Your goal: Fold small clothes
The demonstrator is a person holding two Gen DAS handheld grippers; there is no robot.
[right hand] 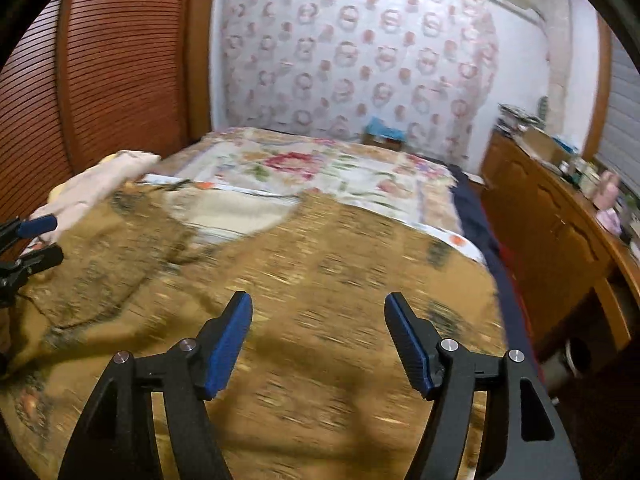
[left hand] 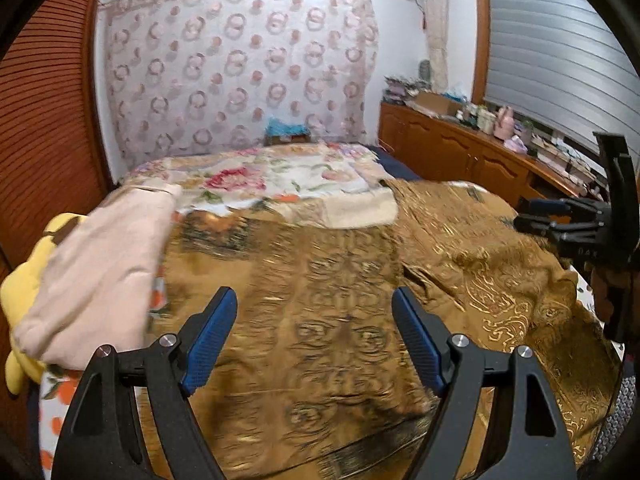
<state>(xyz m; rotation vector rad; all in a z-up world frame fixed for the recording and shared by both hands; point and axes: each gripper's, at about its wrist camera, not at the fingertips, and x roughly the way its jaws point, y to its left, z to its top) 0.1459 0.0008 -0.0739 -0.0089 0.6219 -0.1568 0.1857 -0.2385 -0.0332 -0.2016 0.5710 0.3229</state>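
Observation:
A brown garment with gold patterns [left hand: 328,300] lies spread over the near part of the bed; it also fills the right wrist view [right hand: 320,300]. My left gripper [left hand: 314,300] is open and empty, hovering above the garment's middle. My right gripper [right hand: 318,306] is open and empty above the garment's right part. The right gripper also shows at the right edge of the left wrist view [left hand: 560,220]. The left gripper shows at the left edge of the right wrist view [right hand: 36,240]. Both views are blurred by motion.
A folded pale pink cloth [left hand: 100,272] rests on a yellow plush toy [left hand: 24,288] at the bed's left. A floral bedspread [left hand: 280,180] covers the far bed. A wooden sideboard [left hand: 480,152] with clutter runs along the right. A slatted wooden door [right hand: 100,80] stands left.

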